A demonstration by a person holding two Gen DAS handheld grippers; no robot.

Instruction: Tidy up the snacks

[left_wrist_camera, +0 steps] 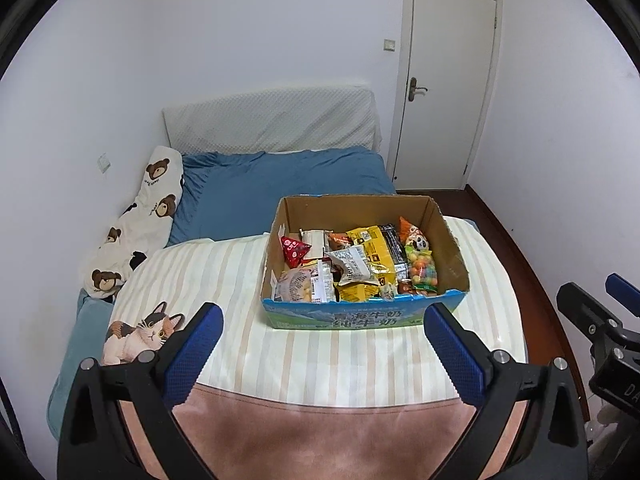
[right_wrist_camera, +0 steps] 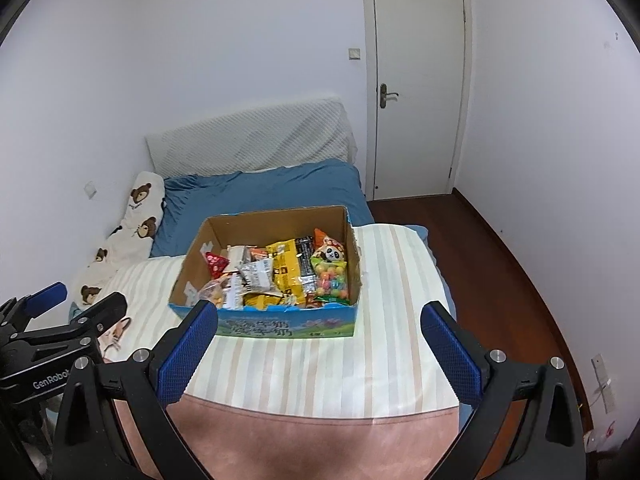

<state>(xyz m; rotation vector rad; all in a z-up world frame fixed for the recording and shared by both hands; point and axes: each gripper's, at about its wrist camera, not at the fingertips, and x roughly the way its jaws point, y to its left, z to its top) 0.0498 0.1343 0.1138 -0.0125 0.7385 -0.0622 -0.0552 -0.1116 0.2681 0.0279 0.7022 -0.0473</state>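
Observation:
An open cardboard box with a blue printed front sits on a striped blanket on the bed. It is filled with several snack packets: a red triangular pack, yellow bags, a bag of coloured candy balls with a panda. My left gripper hovers open in front of the box, nothing between its blue pads. My right gripper is also open and empty, just before the box's front wall. Each gripper shows at the edge of the other's view.
The striped blanket has a cat print and a pink border. A bear-print pillow lies at the left, a blue duvet behind. A white door and dark wooden floor are at the right.

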